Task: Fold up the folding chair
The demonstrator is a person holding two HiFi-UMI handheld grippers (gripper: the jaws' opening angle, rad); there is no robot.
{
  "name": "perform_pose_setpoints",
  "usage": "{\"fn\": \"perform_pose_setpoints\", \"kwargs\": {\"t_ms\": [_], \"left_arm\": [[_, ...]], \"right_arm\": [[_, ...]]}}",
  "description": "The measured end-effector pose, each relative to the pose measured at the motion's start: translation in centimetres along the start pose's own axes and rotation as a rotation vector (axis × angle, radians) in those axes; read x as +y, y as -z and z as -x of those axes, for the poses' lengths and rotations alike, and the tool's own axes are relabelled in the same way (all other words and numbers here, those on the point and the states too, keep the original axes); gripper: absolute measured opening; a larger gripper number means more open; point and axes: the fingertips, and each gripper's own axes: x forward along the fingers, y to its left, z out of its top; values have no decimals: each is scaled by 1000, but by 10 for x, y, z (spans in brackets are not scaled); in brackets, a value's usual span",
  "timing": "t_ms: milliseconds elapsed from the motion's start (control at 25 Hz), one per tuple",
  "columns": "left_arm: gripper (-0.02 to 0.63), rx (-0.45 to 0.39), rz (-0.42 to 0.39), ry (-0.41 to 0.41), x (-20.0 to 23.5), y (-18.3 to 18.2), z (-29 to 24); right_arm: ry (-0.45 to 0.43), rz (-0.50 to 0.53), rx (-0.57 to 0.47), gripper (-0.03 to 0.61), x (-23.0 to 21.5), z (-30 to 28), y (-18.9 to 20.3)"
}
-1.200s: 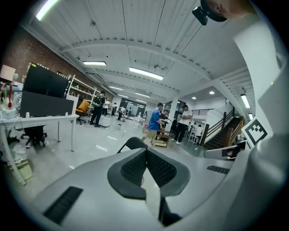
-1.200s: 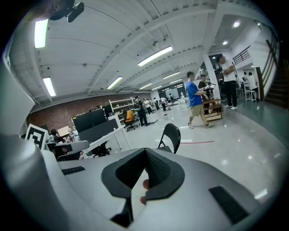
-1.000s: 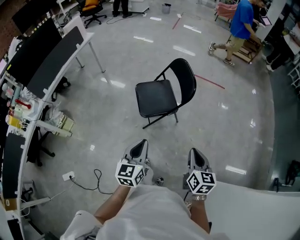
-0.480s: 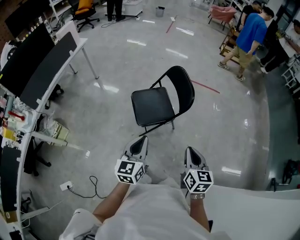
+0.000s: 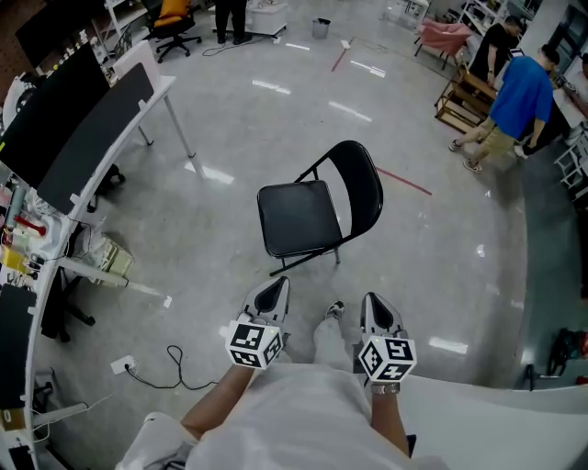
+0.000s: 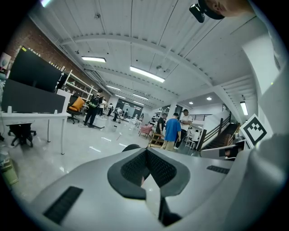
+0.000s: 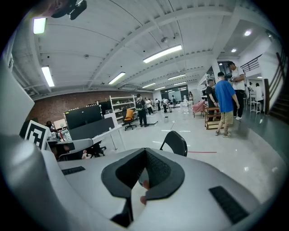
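Wide grey floor [image 5: 239, 119] ahead, a long desk [image 5: 152, 84] down the left edge, and there's the black folding chair [image 5: 299, 218], standing unfolded out in the open, well apart from the desk. Below it, near but not touching, hang the left tongs [image 5: 272, 292] and the right tongs [image 5: 378, 307]. Both are pressed together with nothing between them.

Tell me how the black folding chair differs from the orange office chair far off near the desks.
The folding chair is all black; the office chair has an orange back. The folding chair stands alone on open floor; the office chair sits far off by the desks. The folding chair has thin tube legs; the office chair a spread black base. Both stand upright, unoccupied.
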Motion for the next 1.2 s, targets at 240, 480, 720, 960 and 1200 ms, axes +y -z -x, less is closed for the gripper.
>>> {"fn": "perform_pose_setpoints", "kwargs": {"t_ms": [240, 480, 720, 960, 1200], "left_arm": [[12, -17, 3, -58, 3, -11, -29], [12, -7, 2, -130, 15, -17, -75], [12, -34, -8, -191, 6, -37, -130], [12, -26, -11, -260, -2, -41, -160], [12, -29, -6, -324, -15, -35, -185]], "right_arm": [[-47, 1, 0, 5, -26, -36, -22], [-117, 7, 32, 5, -51, -89, -40], [-179, 12, 54, 5, -94, -134, -63], [-254, 8, 71, 5, -117, -169, -79], [-320, 10, 105, 5, -146, -195, -81]]}}
